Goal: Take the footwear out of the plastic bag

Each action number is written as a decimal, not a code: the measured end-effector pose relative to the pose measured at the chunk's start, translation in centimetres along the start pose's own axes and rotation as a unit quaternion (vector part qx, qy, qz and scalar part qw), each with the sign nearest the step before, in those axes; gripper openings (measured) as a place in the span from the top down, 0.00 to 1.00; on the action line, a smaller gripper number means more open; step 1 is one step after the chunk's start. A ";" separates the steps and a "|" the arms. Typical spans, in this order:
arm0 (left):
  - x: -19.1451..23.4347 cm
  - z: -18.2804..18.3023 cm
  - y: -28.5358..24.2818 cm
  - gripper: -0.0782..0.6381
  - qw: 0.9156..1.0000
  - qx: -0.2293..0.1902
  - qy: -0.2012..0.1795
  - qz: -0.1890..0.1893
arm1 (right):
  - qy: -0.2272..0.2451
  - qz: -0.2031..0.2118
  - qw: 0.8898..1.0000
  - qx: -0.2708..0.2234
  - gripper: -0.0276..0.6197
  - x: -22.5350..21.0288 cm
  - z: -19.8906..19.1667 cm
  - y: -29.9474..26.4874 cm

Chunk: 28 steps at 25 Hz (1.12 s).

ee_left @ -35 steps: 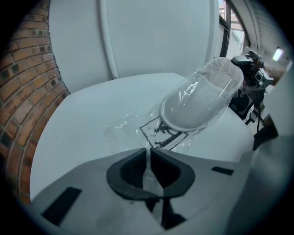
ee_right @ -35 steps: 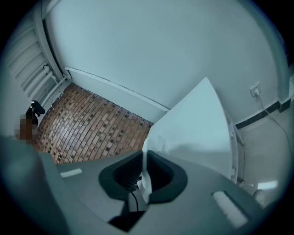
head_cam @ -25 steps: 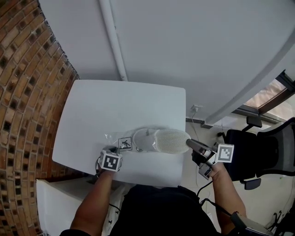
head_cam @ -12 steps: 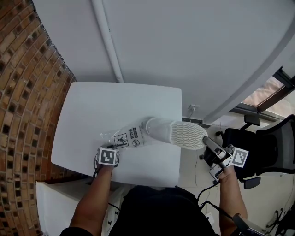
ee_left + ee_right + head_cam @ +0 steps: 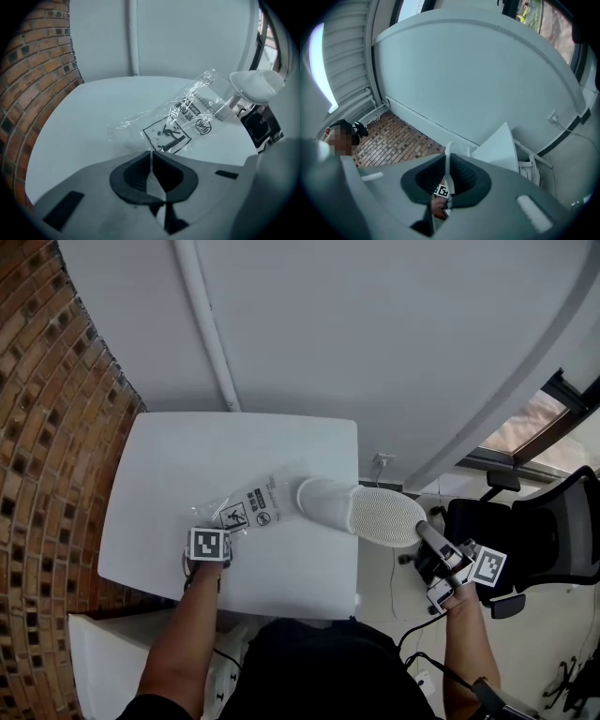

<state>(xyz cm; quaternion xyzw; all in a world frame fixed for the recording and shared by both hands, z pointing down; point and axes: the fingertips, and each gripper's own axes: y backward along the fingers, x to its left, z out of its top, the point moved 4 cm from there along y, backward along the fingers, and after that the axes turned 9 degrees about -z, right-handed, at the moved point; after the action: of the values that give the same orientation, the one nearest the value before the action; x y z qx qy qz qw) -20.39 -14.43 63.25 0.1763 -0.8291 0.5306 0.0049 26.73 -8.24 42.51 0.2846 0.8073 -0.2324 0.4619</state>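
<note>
Slipper (image 5: 370,514): white, dotted sole showing, half out of bag mouth, hanging past table (image 5: 169,474) edge | handling: likely light, soft, best pinched at rim | right gripper (image 5: 447,171): clamped on its rim | left gripper (image 5: 151,157): clamped on clear plastic bag (image 5: 187,117) end | print: slip-warning pictogram, text unreadable

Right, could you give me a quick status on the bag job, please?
Left gripper shut on plastic bag. Right gripper shut on white slipper, mostly out. Nothing blocking.
</note>
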 end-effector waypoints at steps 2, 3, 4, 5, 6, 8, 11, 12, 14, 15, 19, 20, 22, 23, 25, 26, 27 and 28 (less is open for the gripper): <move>-0.4 0.6 0.2 0.86 1.000 -0.016 0.005 -0.012 | -0.001 0.004 1.000 0.001 0.91 0.2 -0.4 0.2; -0.8 0.9 0.2 0.86 0.999 -0.025 0.005 -0.020 | -0.001 0.007 1.000 0.000 0.91 0.4 -0.5 0.3; -1.2 1.2 0.3 0.85 0.999 -0.033 0.002 -0.029 | -0.002 0.012 1.000 -0.002 0.91 0.6 -0.5 0.4; -1.8 1.5 0.3 0.84 0.998 -0.041 -0.001 -0.038 | -0.004 0.018 1.000 -0.005 0.91 0.7 -0.5 0.6; -2.3 1.8 0.4 0.83 0.998 -0.047 -0.005 -0.044 | -0.008 0.023 1.000 -0.010 0.91 0.9 -0.4 0.8; -3.1 2.2 0.7 0.81 0.997 -0.056 -0.013 -0.053 | -0.016 0.033 0.999 -0.020 0.91 1.1 -0.2 1.1; -3.5 2.2 0.7 0.81 0.998 -0.047 -0.027 -0.045 | -0.017 0.039 0.999 -0.031 0.91 1.4 0.2 1.7; -3.3 1.9 0.6 0.82 0.998 -0.036 -0.028 -0.039 | -0.015 0.038 0.999 -0.031 0.91 1.4 0.2 1.9; -2.5 0.9 0.1 0.82 0.999 -0.013 -0.018 -0.026 | -0.010 0.036 0.999 -0.030 0.91 1.6 0.3 2.3; -2.0 0.3 0.0 0.82 1.000 -0.005 -0.010 -0.021 | -0.008 0.036 0.999 -0.030 0.91 1.7 0.3 2.6; -1.0 -0.4 0.0 0.82 1.000 -0.004 0.024 -0.015 | -0.003 0.046 0.998 -0.036 0.91 2.6 0.6 3.7; -1.0 -0.3 0.1 0.82 0.999 -0.007 0.033 -0.016 | -0.004 0.052 0.998 -0.038 0.91 2.8 0.6 4.0; -1.1 0.3 0.2 0.82 0.999 -0.017 0.044 -0.020 | -0.006 0.066 0.997 -0.039 0.91 3.3 0.5 4.4; -1.3 0.7 0.3 0.82 0.998 -0.025 0.044 -0.023 | -0.006 0.072 0.997 -0.037 0.91 3.5 0.2 4.5; -1.9 1.7 0.7 0.79 0.998 -0.041 0.032 -0.033 | -0.005 0.079 0.996 -0.028 0.91 3.7 -0.5 4.4; -2.3 2.2 0.9 0.78 0.998 -0.049 0.022 -0.041 | -0.004 0.081 0.996 -0.022 0.91 3.7 -1.0 4.2; -2.7 2.6 1.2 0.74 0.997 -0.058 0.012 -0.050 | -0.005 0.082 0.997 -0.015 0.91 3.7 -1.4 4.1; -3.2 3.0 1.4 0.72 0.996 -0.066 0.002 -0.061 | -0.006 0.082 0.997 -0.008 0.91 3.7 -1.9 3.8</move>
<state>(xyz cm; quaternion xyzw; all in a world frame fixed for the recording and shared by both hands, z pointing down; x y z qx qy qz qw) -17.31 -15.63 60.07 0.2244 -0.8501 0.4736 0.0507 26.61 -3.30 39.75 0.3446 0.7802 -0.1891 0.4866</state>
